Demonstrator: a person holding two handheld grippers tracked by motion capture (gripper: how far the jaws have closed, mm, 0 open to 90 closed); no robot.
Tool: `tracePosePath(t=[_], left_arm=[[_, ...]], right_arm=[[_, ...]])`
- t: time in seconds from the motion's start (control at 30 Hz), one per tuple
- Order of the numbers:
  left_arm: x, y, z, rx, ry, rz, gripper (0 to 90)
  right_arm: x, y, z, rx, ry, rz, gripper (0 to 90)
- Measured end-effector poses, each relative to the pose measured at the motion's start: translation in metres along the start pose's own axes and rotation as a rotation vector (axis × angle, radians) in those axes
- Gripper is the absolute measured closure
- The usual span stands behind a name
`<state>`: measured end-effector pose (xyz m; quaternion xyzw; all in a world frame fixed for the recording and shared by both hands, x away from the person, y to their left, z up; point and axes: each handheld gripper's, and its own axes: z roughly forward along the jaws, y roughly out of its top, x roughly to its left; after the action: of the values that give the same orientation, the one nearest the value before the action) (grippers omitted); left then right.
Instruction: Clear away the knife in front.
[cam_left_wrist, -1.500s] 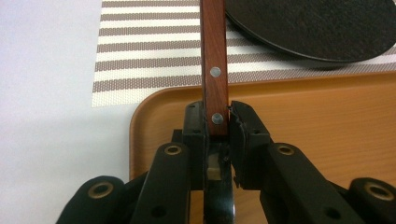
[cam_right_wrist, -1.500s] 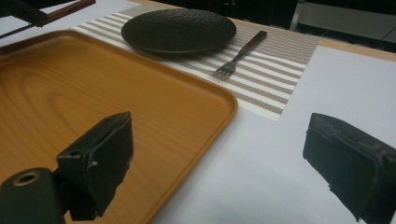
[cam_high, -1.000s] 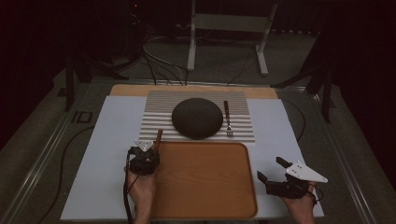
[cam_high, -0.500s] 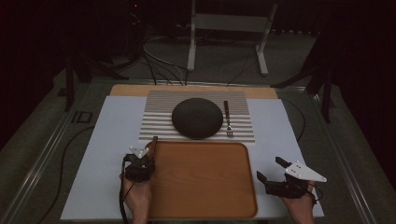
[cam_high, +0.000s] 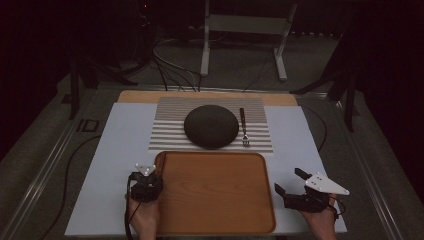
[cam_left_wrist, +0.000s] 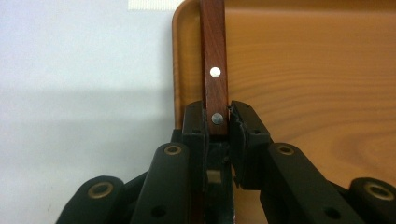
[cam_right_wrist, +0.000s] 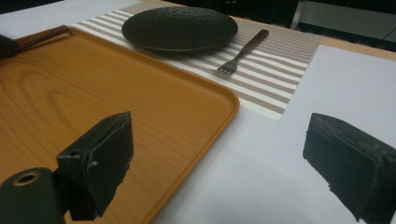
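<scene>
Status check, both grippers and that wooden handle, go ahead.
Left gripper shut on wooden handle, at tray's left edge. Right gripper open, empty, beside tray's right edge. Plate and fork on striped mat, clear of both.

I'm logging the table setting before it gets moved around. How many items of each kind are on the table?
Plates: 1, dark plate
Forks: 1, fork
Trays: 1, wooden tray
Placemats: 1, striped placemat
Wooden-handled utensils: 1, wooden handle, working end hidden, held in the left tool
Total: 5
</scene>
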<state>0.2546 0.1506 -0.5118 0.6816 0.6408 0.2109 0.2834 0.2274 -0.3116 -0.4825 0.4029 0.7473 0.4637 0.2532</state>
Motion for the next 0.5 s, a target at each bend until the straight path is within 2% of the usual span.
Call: tracePosePath(t=[0.2, 0.27, 0.4, 0.5], left_arm=[[-0.001, -0.0016, -0.0015, 0.001, 0.0, 0.003, 77.9], [-0.0004, -0.0023, -0.0015, -0.006, -0.005, -0.008, 76.8], [-0.0014, -0.0011, -0.0027, -0.014, -0.04, -0.029, 65.2], [-0.0033, 0.0021, -0.0055, -0.03, -0.043, -0.031, 57.1]], right_arm=[[0.0001, 0.0, 0.0001, 0.001, 0.0, -0.001, 8.4], [0.0001, 0.0001, 0.0002, 0.001, 0.001, -0.001, 8.4], [0.0001, 0.0001, 0.0003, 0.001, 0.001, -0.002, 8.4], [0.0001, 0.0, 0.0003, 0.0, 0.001, 0.0, 8.4]])
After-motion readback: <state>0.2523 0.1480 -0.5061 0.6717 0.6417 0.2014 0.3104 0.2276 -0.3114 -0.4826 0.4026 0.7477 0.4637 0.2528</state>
